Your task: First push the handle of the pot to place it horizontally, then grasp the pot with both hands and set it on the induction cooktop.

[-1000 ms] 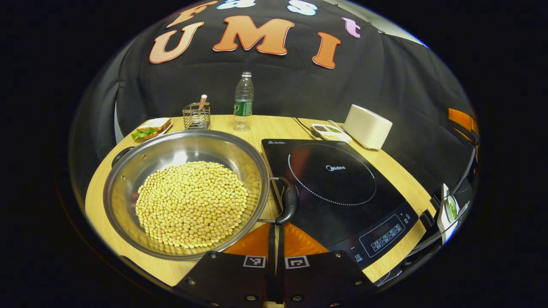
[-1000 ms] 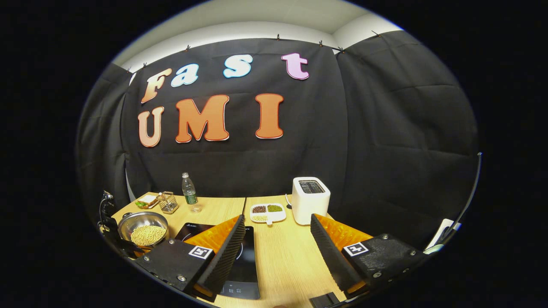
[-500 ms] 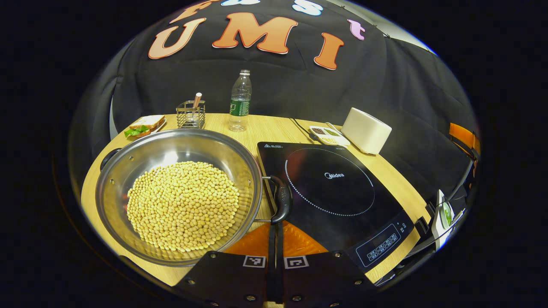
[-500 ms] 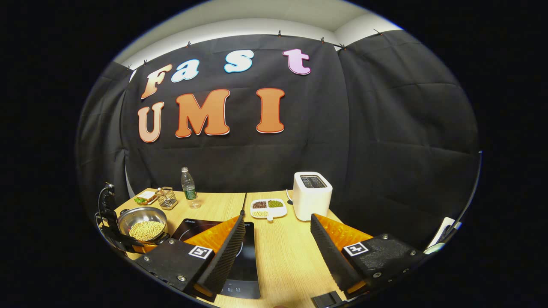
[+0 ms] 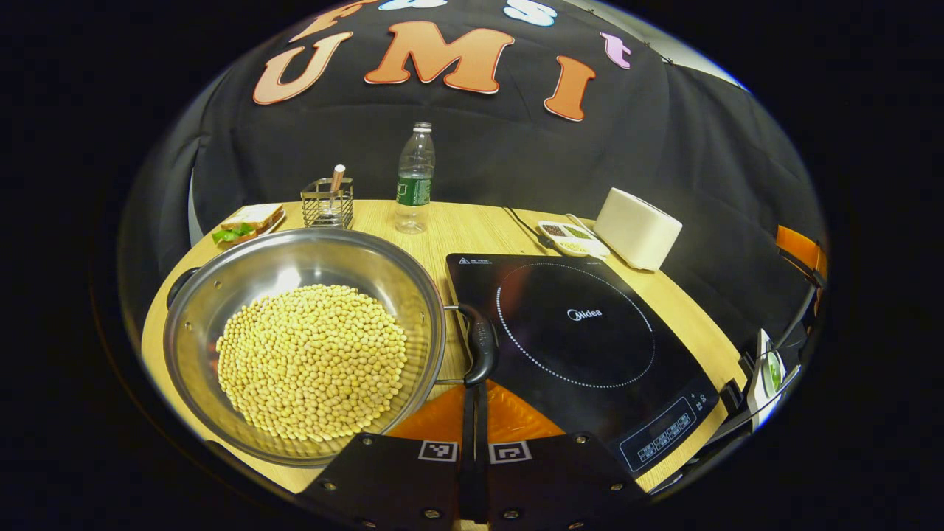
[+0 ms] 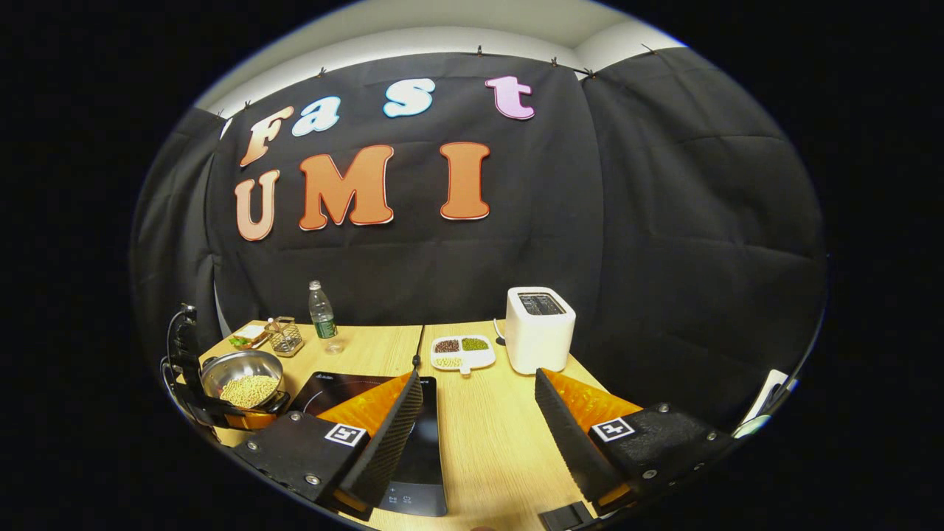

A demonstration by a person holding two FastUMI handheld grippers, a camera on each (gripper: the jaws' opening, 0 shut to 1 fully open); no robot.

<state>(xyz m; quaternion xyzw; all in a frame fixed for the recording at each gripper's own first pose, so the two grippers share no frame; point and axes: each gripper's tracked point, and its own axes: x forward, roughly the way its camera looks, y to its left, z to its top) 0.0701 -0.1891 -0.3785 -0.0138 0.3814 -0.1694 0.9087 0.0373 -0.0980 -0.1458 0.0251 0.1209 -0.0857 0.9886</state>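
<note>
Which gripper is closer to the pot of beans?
Left. The left gripper sits shut right by the pot handle; the right gripper hangs open over the table, past the cooktop.

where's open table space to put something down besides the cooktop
Bare wood lies right of the induction cooktop, in front of the toaster and divided dish. The back left is crowded: pot, wire holder, bottle, sandwich.

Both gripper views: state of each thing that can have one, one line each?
pot: on the table beside the cooktop, full of soybeans
pot handle: at the left gripper's tips
induction cooktop: bare
left gripper: shut
right gripper: open, holding nothing
bottle: upright, capped
toaster: slots empty
</note>
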